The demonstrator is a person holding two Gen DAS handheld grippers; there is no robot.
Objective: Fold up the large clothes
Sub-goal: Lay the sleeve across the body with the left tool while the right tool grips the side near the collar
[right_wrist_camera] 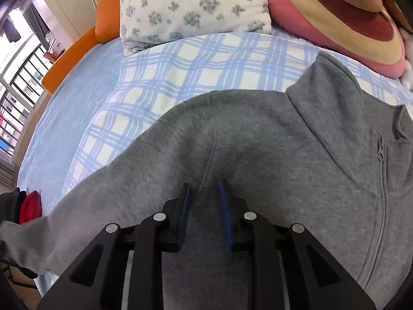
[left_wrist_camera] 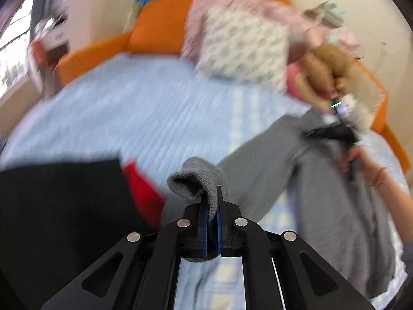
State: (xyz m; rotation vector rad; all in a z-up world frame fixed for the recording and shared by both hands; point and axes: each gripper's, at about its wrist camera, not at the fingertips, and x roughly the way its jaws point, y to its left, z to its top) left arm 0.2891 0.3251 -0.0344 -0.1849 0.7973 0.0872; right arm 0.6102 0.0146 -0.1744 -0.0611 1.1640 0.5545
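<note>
Left tongs (left_wrist_camera: 212, 206) pinch the grey sweatshirt's (right_wrist_camera: 258, 142) cuff; right tongs (right_wrist_camera: 205, 193) gape above its shoulder.

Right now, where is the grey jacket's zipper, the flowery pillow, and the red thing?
zipper (right_wrist_camera: 380, 152), right wrist view, on the metal pull near the collar.
flowery pillow (right_wrist_camera: 196, 7), right wrist view, on the middle of its front face.
red thing (right_wrist_camera: 30, 205), right wrist view, on its bunched cloth at the bed's edge.

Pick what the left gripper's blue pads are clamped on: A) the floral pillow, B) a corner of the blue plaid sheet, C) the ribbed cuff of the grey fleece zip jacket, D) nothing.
C: the left gripper is shut on the ribbed grey cuff of the grey fleece zip jacket.
</note>
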